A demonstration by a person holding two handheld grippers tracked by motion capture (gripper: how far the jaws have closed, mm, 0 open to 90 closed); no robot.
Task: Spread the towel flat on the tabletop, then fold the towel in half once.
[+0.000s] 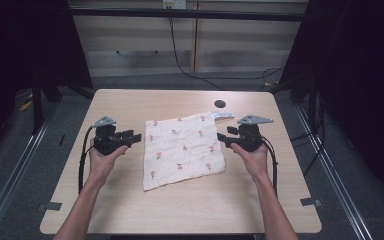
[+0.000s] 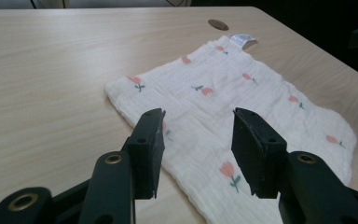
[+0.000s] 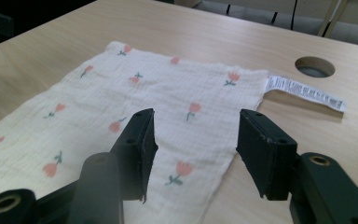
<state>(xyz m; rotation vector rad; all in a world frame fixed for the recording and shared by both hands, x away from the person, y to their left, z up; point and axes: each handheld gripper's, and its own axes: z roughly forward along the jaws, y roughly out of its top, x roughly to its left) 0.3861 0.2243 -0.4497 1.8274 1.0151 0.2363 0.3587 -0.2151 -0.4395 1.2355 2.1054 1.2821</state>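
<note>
A pale wooden counter (image 1: 130,210) carries the scene, its top bare apart from one cloth and a small round hole (image 1: 220,104) near the far edge. The cloth (image 1: 185,150) lies flat and spread out around the middle of the counter, slightly skewed, cream-coloured with small pink flowers printed across it. A white label (image 3: 305,92) sticks out from its far right corner, just beside the hole.

The person's forearms come in from the near edge, one on each side of the cloth. The left gripper (image 1: 136,136) sits just off the cloth's left edge, pointing inward at it; its jaws stand spread with nothing between them, and in the left gripper view (image 2: 196,140) the cloth's edge lies below and beyond them. The right gripper (image 1: 221,137) is at the cloth's right edge, also pointing inward, its jaws likewise spread and pinching nothing, the cloth's border showing beneath them in the right gripper view (image 3: 195,149).
</note>
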